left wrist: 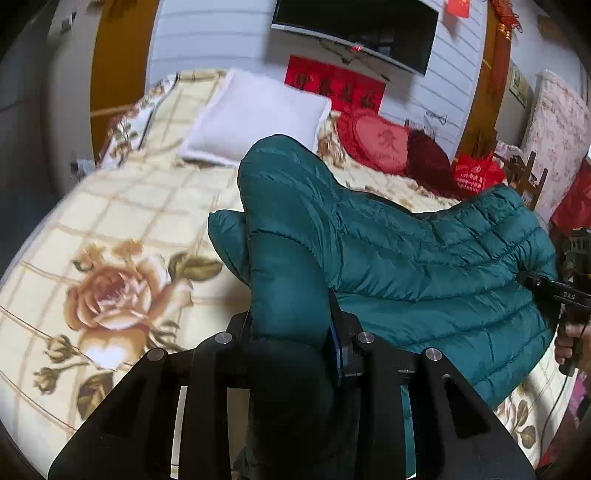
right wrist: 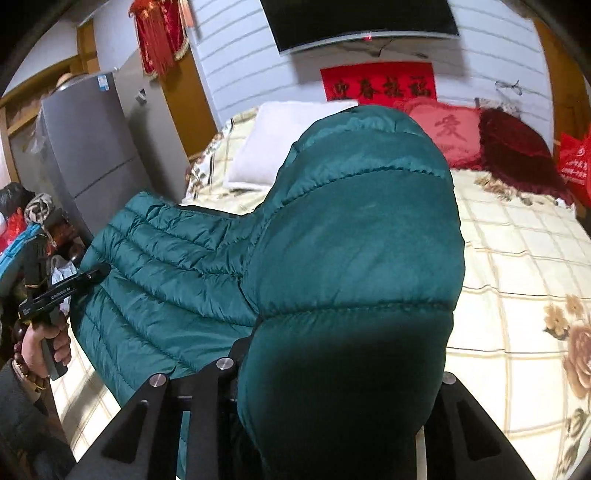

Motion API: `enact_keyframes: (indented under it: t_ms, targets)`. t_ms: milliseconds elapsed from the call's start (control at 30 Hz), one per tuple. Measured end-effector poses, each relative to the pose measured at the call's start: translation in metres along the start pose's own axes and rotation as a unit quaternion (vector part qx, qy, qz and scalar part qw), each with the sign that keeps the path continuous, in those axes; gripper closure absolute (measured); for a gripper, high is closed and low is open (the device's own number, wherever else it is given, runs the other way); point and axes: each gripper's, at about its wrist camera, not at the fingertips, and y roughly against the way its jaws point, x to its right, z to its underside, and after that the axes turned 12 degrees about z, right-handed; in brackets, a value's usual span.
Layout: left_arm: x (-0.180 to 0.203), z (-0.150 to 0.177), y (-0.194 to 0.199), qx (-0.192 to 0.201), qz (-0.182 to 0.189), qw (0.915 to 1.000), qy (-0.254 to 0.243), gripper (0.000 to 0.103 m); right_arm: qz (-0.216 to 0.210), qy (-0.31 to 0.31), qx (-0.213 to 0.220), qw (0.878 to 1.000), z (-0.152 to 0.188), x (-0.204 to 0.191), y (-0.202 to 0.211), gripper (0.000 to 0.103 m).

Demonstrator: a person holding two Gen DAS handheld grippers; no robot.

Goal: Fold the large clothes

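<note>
Teal padded jacket [right wrist: 351, 229] swallows the right tool [right wrist: 332, 369], hiding its fingertips entirely in the right wrist view. In the left wrist view a jacket fold buries the left tool [left wrist: 291, 332], only a blue pad [left wrist: 337, 350] showing. The television [left wrist: 354, 29] is cut off at the top edge, and the characters on the red banner [left wrist: 334, 83] blur past reading.
</note>
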Motion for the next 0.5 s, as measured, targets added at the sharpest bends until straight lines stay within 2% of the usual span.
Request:
enact_keyframes:
  t_ms: [100, 233, 333, 367, 400, 433, 467, 500]
  targets:
    - [-0.001, 0.007, -0.005, -0.001, 0.014, 0.9999, 0.008, 0.075, -0.006, -0.006, -0.011, 1.0, 0.007, 0.0, -0.016, 0.071]
    - [0.012, 0.007, -0.006, 0.002, 0.029, 0.9996, 0.004, 0.075, -0.013, -0.02, -0.007, 1.0, 0.019, 0.013, -0.012, 0.071]
    - [0.018, 0.01, -0.016, -0.007, 0.029, 0.9996, 0.004, 0.075, -0.015, -0.034, -0.015, 0.999, 0.012, 0.019, -0.015, 0.07]
    - [0.016, 0.011, -0.021, -0.012, 0.024, 0.9996, 0.006, 0.072, -0.016, -0.038, -0.024, 0.999, 0.013, 0.019, -0.018, 0.07]
    - [0.013, 0.013, -0.027, -0.021, 0.016, 0.9996, 0.01, 0.064, -0.019, -0.043, -0.039, 0.998, 0.016, 0.022, -0.025, 0.067]
    - [0.008, 0.016, -0.035, -0.034, 0.009, 0.9992, 0.02, 0.059, -0.019, -0.05, -0.055, 0.997, 0.019, 0.024, -0.033, 0.059]
    - [0.002, 0.019, -0.042, -0.049, 0.003, 0.9982, 0.033, 0.046, -0.014, -0.06, -0.072, 0.996, 0.026, 0.028, -0.039, 0.053]
    - [-0.001, 0.021, -0.045, -0.059, 0.0, 0.9975, 0.039, 0.036, -0.007, -0.081, -0.094, 0.992, 0.032, 0.034, -0.048, 0.039]
